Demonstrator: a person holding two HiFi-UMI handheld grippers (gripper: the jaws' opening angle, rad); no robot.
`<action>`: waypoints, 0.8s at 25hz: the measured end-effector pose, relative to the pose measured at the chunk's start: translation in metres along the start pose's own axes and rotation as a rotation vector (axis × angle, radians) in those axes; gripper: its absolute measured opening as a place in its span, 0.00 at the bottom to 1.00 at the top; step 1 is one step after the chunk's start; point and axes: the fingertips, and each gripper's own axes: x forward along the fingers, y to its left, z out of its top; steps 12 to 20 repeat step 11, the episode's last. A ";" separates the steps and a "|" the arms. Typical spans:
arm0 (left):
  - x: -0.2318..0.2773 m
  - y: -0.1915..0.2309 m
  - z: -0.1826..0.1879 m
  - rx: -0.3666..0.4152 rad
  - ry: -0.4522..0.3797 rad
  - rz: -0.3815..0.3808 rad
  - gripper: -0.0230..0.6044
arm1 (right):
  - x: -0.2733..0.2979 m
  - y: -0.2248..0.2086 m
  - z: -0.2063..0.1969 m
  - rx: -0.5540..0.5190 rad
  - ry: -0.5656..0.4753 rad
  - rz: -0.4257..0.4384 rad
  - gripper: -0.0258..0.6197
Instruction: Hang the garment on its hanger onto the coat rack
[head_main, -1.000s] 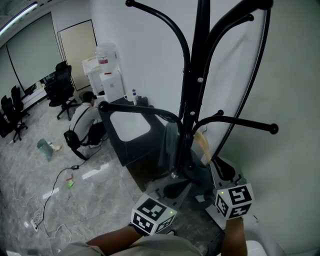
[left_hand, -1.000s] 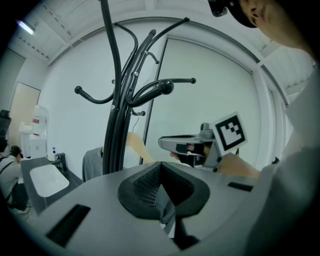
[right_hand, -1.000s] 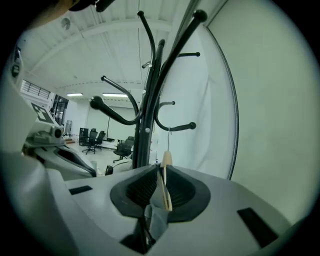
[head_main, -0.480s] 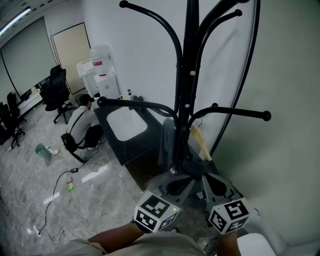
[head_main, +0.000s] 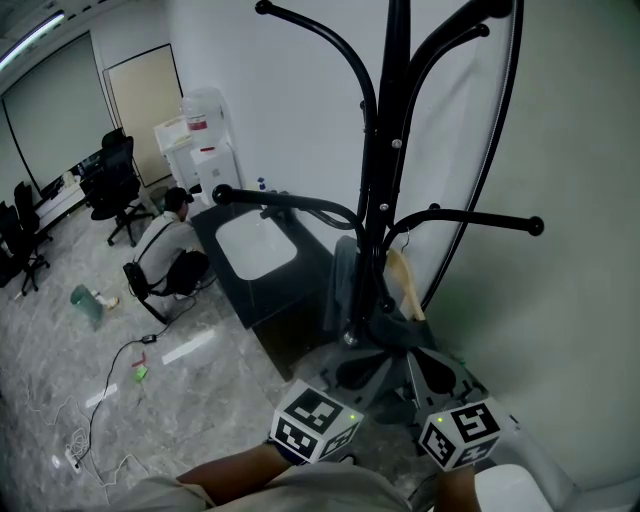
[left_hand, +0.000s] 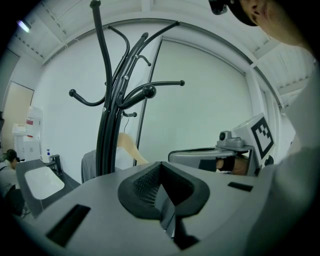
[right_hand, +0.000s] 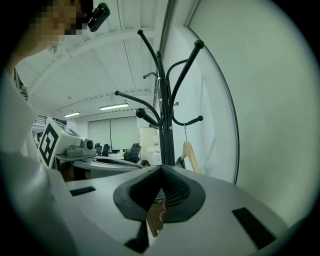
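A black coat rack (head_main: 385, 170) stands against the white wall, with curved arms at two heights. A grey garment (head_main: 345, 285) on a wooden hanger (head_main: 405, 285) hangs from a lower arm, close to the pole. Both grippers are low in the head view, below the garment and apart from it. My left gripper (head_main: 352, 375) and right gripper (head_main: 440, 368) are both shut with nothing between their pads. The left gripper view shows its jaws (left_hand: 161, 192) closed, with the hanger (left_hand: 129, 150) and garment (left_hand: 89, 167) beyond. From the right gripper (right_hand: 159, 192), the hanger (right_hand: 189, 155) is seen beside the rack (right_hand: 165, 115).
A black counter with a white sink (head_main: 258, 245) stands left of the rack. A water dispenser (head_main: 205, 140) is behind it. A person (head_main: 165, 255) crouches on the floor beside the counter. Office chairs (head_main: 115, 180) and loose cables (head_main: 100, 400) are farther left. The wall (head_main: 570, 300) is close on the right.
My right gripper has dropped lower and a little left in the head view. The left gripper has hardly moved. The garment and hanger stay on the rack's arm.
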 end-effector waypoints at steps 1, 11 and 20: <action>-0.001 0.000 0.000 0.000 0.000 0.000 0.04 | -0.001 0.001 0.000 0.000 0.001 -0.001 0.06; -0.001 -0.004 0.004 -0.007 -0.018 -0.002 0.04 | -0.005 -0.002 0.004 -0.019 0.004 -0.012 0.06; -0.001 -0.004 0.004 -0.007 -0.018 -0.002 0.04 | -0.005 -0.002 0.004 -0.019 0.004 -0.012 0.06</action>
